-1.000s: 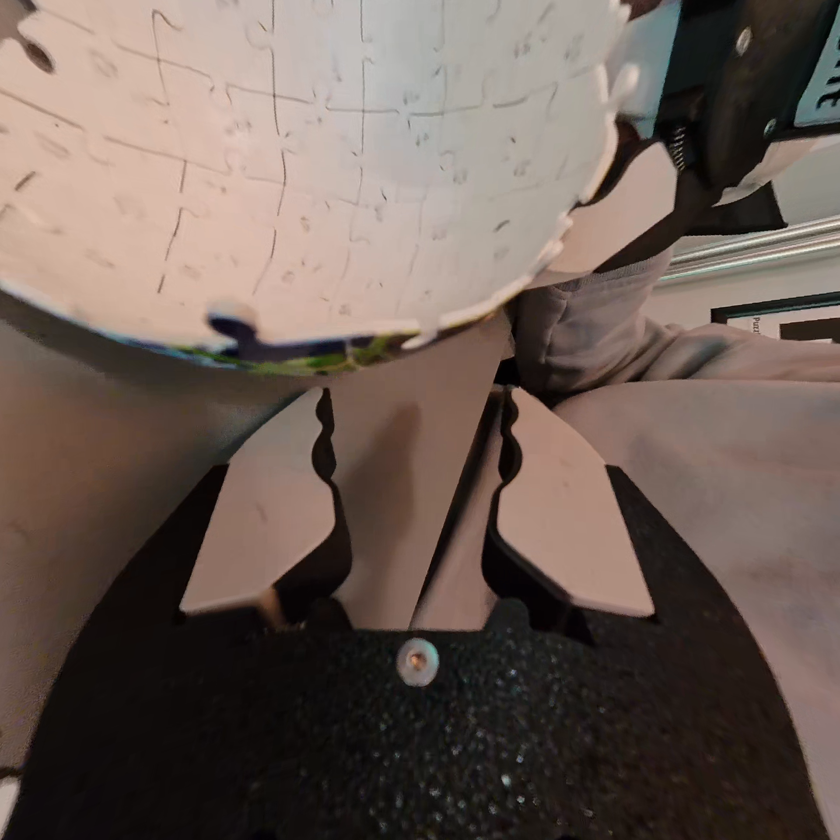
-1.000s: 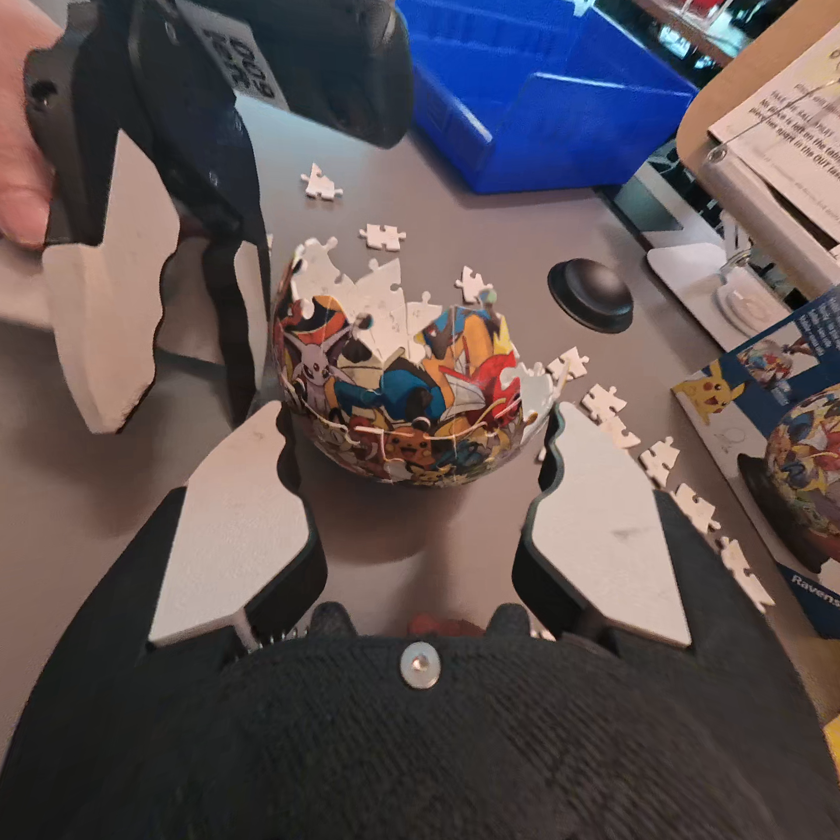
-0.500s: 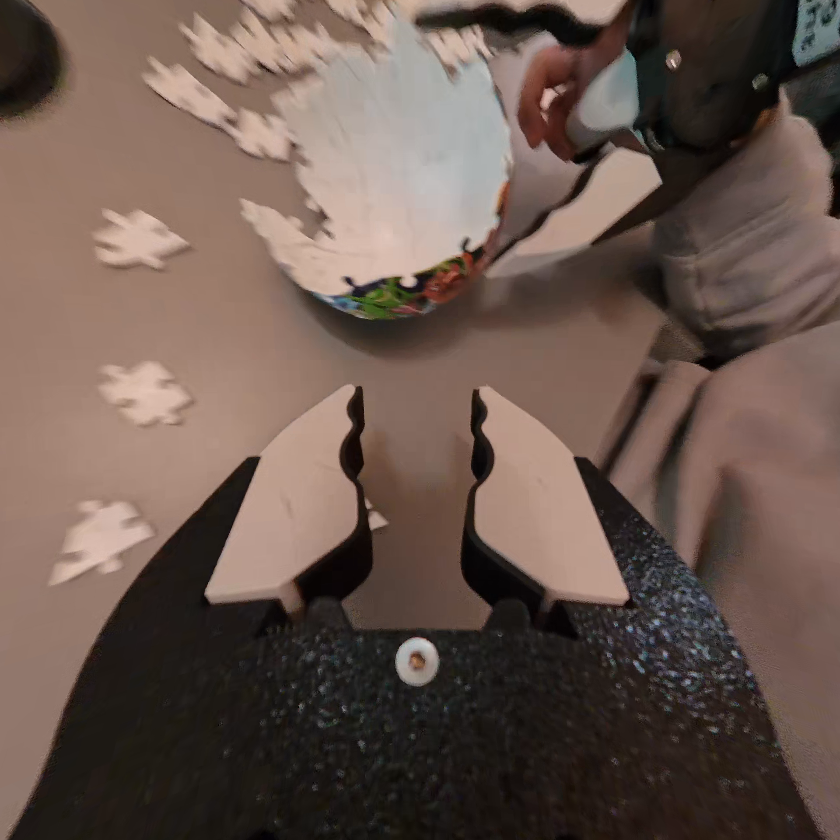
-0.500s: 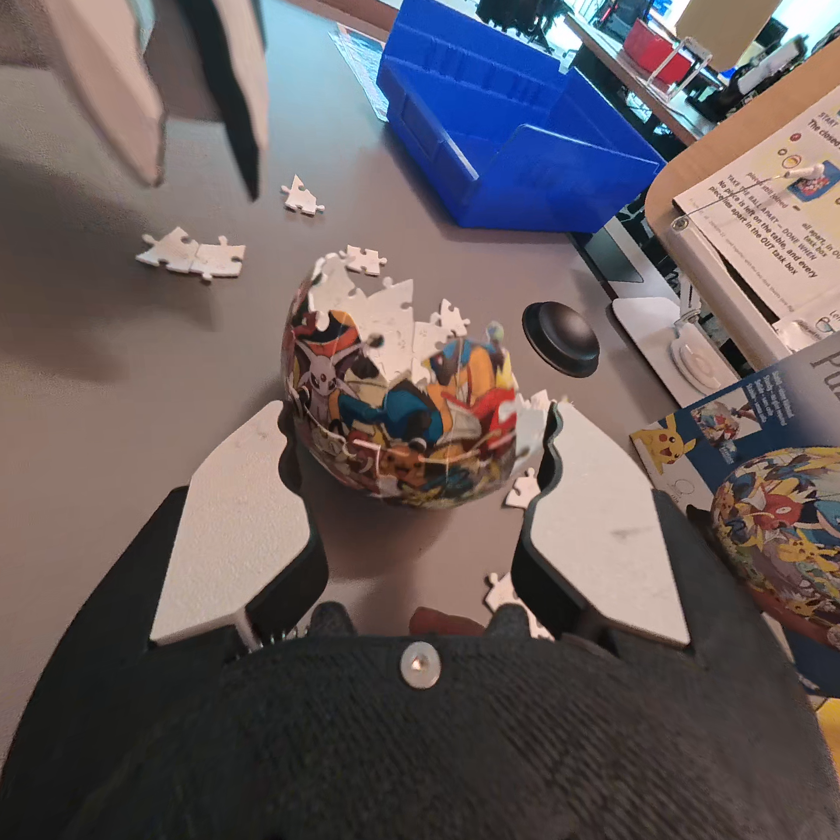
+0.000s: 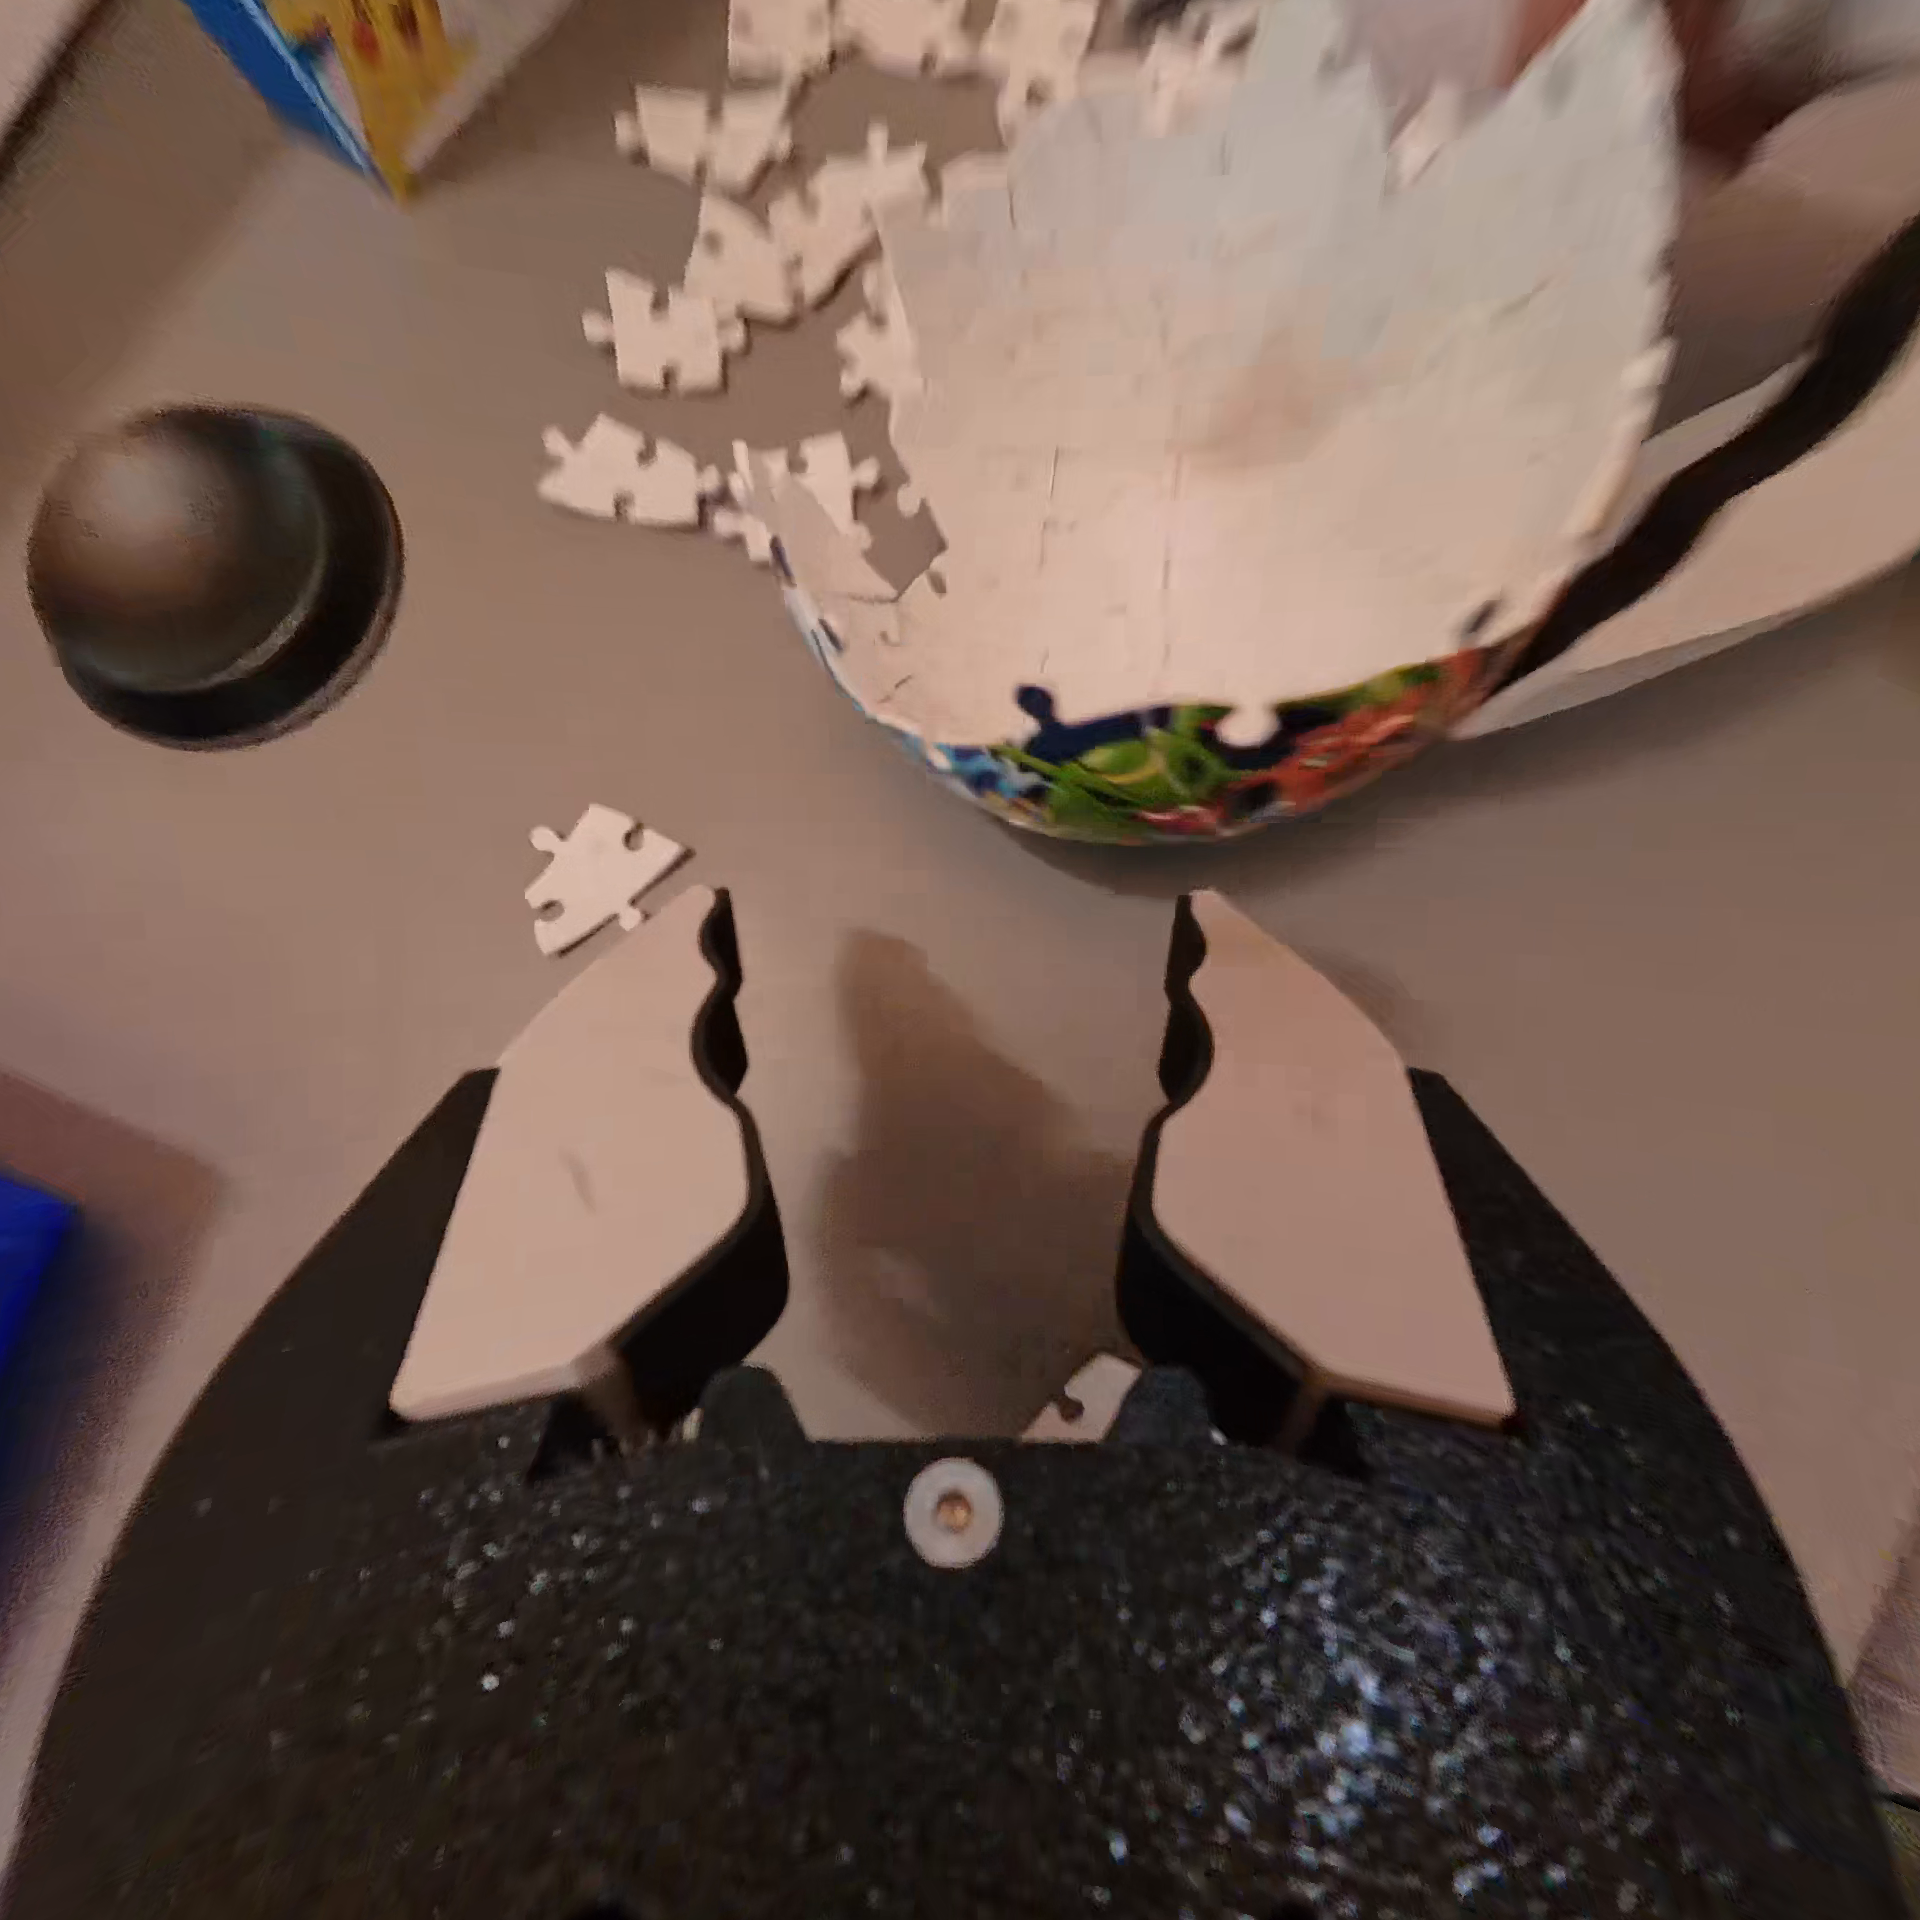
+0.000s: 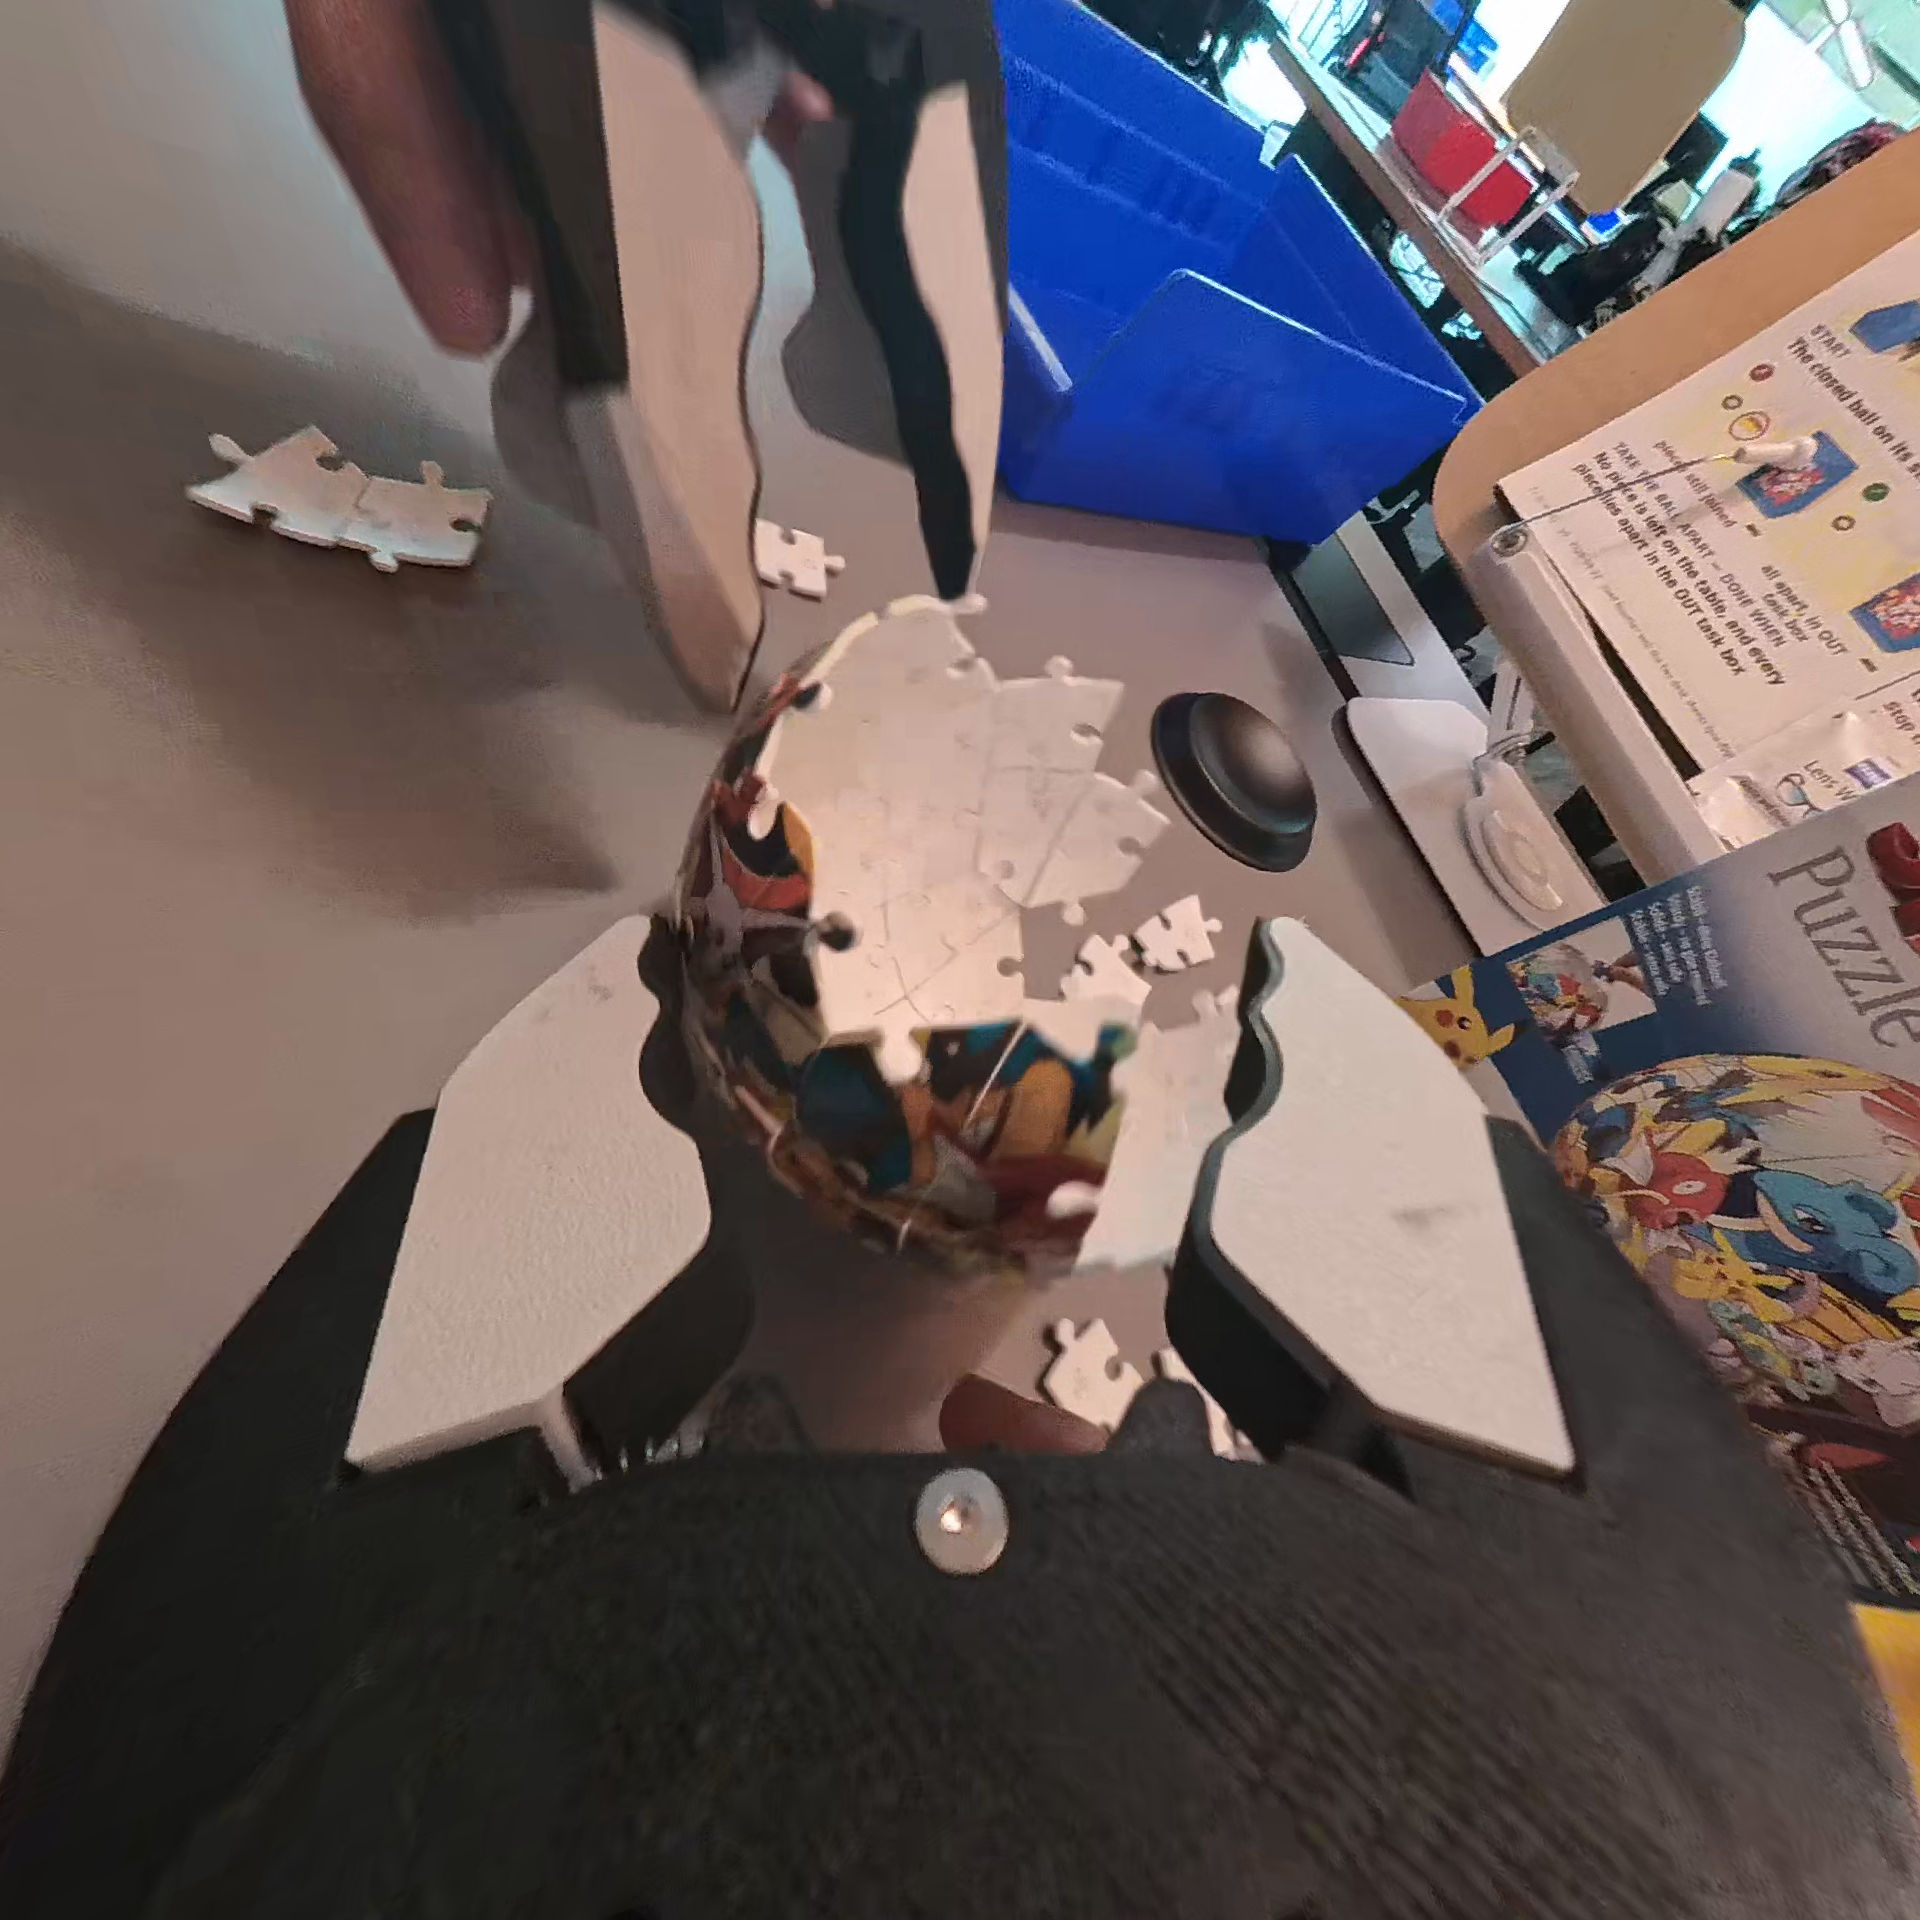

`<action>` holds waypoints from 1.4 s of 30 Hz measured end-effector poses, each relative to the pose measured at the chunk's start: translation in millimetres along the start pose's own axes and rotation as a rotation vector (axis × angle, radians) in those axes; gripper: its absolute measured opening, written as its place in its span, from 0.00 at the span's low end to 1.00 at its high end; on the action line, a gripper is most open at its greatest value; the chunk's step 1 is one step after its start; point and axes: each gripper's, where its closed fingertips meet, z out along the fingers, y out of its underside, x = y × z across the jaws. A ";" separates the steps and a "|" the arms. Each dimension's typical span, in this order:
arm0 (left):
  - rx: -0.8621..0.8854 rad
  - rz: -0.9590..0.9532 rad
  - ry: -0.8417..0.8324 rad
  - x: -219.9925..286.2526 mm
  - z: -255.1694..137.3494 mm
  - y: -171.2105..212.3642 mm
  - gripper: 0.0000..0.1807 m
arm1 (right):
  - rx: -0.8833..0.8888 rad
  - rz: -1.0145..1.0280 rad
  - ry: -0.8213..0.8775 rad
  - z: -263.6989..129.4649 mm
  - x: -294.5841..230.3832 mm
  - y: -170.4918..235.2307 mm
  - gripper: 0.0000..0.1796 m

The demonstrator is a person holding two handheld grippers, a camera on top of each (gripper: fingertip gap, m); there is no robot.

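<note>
A half-built puzzle ball (image 6: pixel 914 1122), colourful outside and white inside, sits between the fingers of my right gripper (image 6: pixel 956 935), which is shut on it and holds it tilted just over the grey table (image 6: pixel 260 935). In the left wrist view the ball (image 5: pixel 1247 416) shows its white inside, with a right finger (image 5: pixel 1714 540) against its side. My left gripper (image 5: pixel 951 904) is open and empty, its tips just short of the ball's lower edge. In the right wrist view the left gripper (image 6: pixel 842 634) comes down from above, with its tips at the ball's far rim.
Loose white puzzle pieces (image 5: pixel 727 270) lie beyond the ball, one (image 5: pixel 597 873) by my left finger, and a joined pair (image 6: pixel 343 499) lies at the left. A black dome stand (image 6: pixel 1236 779), a blue bin (image 6: pixel 1195 343), the puzzle box (image 6: pixel 1714 1143) and a printed sheet (image 6: pixel 1714 520) crowd the right.
My left gripper pulled away from the ball, then came back near its rim and opened wider. My right gripper tilted the ball so that its white inside shows more.
</note>
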 end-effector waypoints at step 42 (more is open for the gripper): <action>0.065 -0.169 0.070 58.5 56.4 -5.4 0.47 | -0.154 0.190 -0.026 6.2 -6.8 59.1 0.66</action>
